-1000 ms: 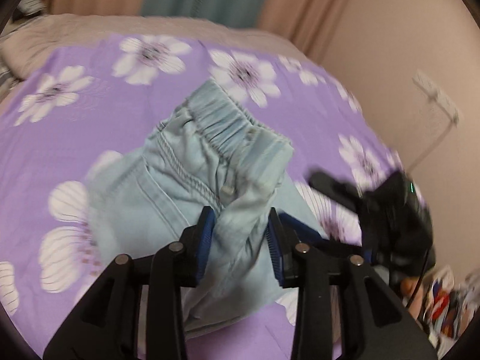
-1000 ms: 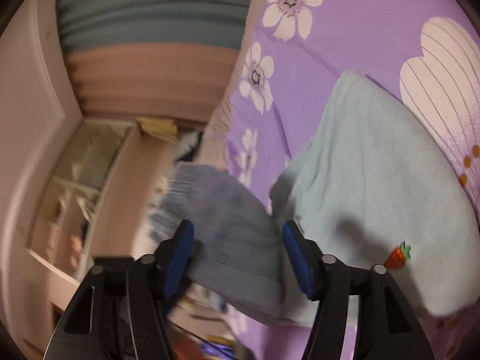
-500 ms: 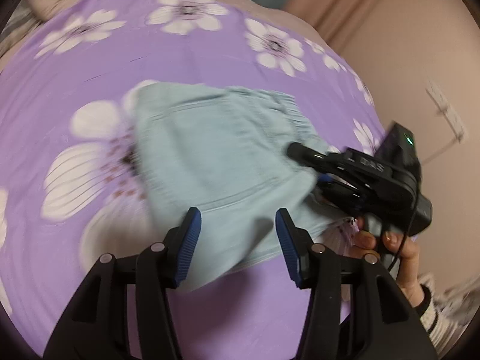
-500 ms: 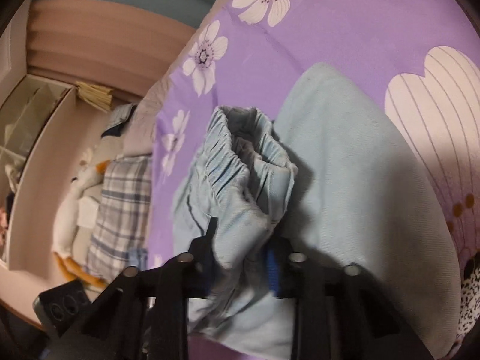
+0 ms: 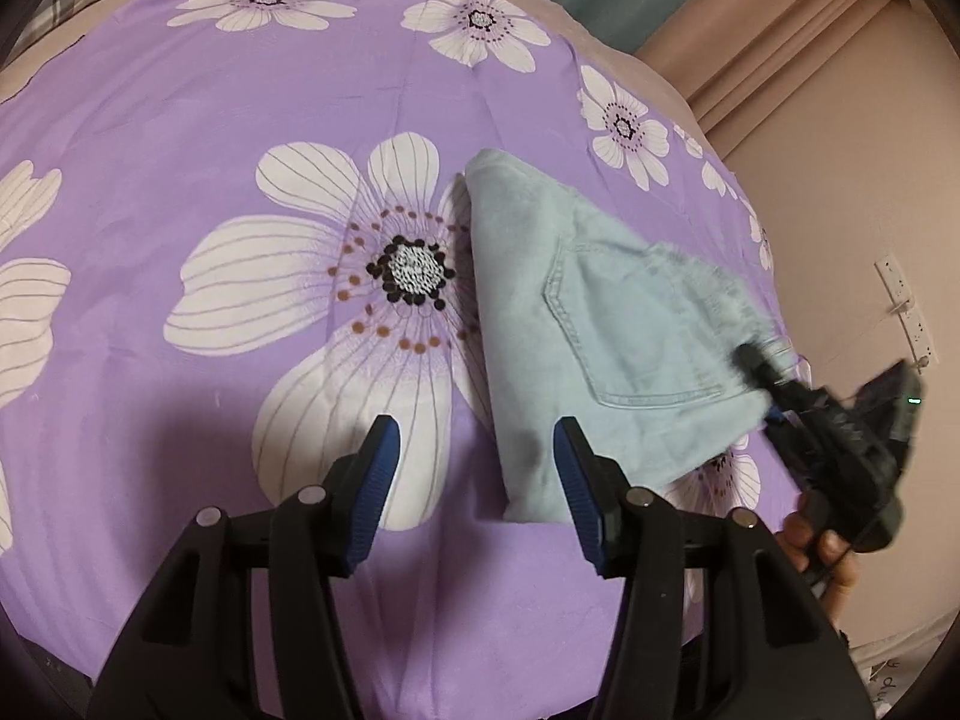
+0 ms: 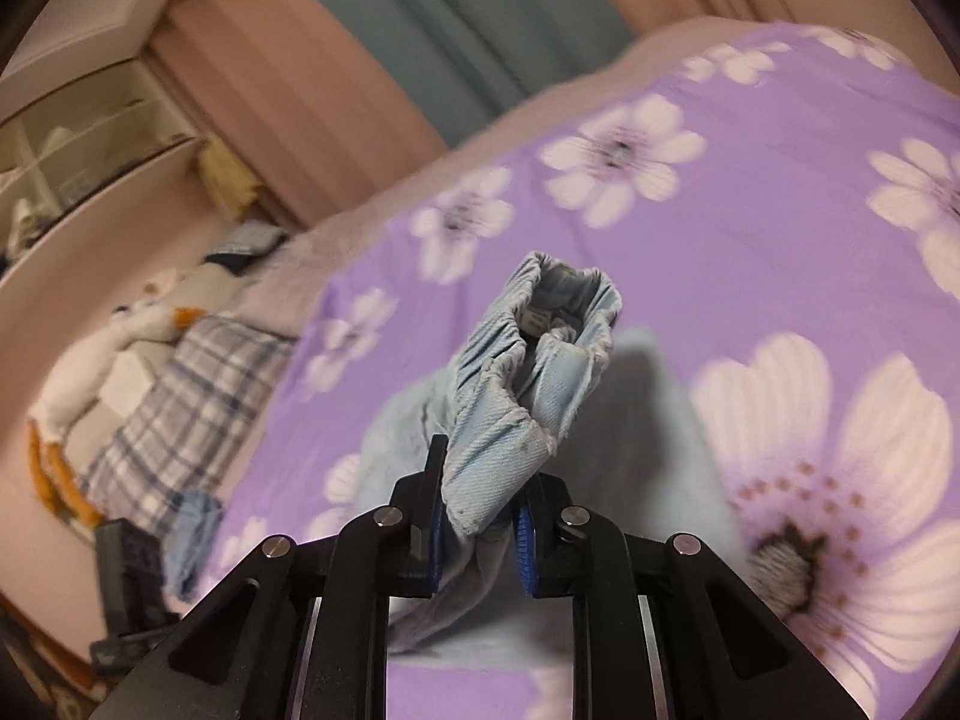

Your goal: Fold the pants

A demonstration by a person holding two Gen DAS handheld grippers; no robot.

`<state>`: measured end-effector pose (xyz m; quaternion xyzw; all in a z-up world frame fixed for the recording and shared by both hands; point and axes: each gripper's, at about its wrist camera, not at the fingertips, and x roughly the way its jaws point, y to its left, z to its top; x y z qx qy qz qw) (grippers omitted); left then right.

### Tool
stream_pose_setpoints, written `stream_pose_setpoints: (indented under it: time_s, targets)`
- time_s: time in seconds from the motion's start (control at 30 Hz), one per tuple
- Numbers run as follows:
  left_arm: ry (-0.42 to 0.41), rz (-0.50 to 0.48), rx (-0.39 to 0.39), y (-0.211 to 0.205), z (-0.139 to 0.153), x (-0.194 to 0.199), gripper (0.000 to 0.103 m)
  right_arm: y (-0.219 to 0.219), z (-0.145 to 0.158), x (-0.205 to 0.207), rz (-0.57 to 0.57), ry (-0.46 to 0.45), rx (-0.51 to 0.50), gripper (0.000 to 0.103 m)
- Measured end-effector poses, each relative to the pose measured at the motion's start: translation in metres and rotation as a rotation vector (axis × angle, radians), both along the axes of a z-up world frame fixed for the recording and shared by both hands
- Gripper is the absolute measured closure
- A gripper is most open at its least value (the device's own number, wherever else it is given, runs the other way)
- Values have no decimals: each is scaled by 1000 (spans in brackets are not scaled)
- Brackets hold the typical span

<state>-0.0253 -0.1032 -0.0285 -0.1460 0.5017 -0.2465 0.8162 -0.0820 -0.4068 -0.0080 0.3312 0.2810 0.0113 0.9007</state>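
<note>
Light blue denim pants [image 5: 588, 324] lie folded on the purple flowered bedspread [image 5: 180, 120], back pocket up. My left gripper [image 5: 474, 474] is open and empty, hovering above the near edge of the pants. My right gripper [image 6: 477, 525] is shut on the bunched elastic waistband [image 6: 534, 360] and holds it lifted above the rest of the pants [image 6: 648, 438]. In the left wrist view the right gripper [image 5: 840, 420] shows at the right end of the pants, blurred.
A plaid pillow [image 6: 180, 390] and a white stuffed duck [image 6: 90, 372] lie at the bed's head. Curtains [image 6: 420, 30] and a shelf unit [image 6: 78, 138] stand behind. A wall with a socket [image 5: 900, 300] is close to the bed's right side.
My left gripper let go of the pants and drew back, now open. My right gripper closed on the waistband and lifted it. The pants now lie flatter on the bed.
</note>
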Motion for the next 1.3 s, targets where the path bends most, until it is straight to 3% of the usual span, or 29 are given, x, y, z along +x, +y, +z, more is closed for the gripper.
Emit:
stream_pose_setpoints:
  time_s: [0.13, 0.2, 0.27, 0.37, 0.53, 0.67, 0.73, 0.83, 0.87, 1.03, 1.17, 1.3]
  targets:
    - [6, -18, 10, -6, -1, 1, 50, -19, -45, 11, 3, 147, 125, 83]
    - [1, -22, 17, -6, 0, -1, 48, -31, -55, 7, 8, 142, 213, 83]
    - [-3, -21, 22, -4, 0, 0, 48, -37, -51, 5, 27, 142, 232, 79]
    - [-14, -9, 14, 0, 2, 2, 48, -40, -37, -5, 41, 143, 185, 73]
    - [-21, -23, 1, -7, 9, 22, 47, -37, -4, -39, -69, 56, -44, 72]
    - [-57, -57, -48, -23, 19, 51, 47, 0, 17, -33, 72, -57, -157, 72]
    - [-47, -82, -62, -33, 19, 69, 50, 31, 15, -13, 205, -57, -182, 72]
    - [-39, -114, -75, -45, 19, 90, 83, 71, 3, 15, 333, -28, -170, 75]
    - [-30, -120, -73, -48, 17, 98, 86, 80, 0, 21, 362, -23, -168, 78]
    - [28, -102, -24, -55, -11, 129, 88, 117, -10, 46, 450, -15, -235, 82]
    - [33, -68, -12, -52, -28, 143, 87, 129, -29, 55, 488, 52, -289, 82]
    - [25, -19, -26, -48, -34, 163, 98, 126, -33, 51, 493, 36, -279, 83]
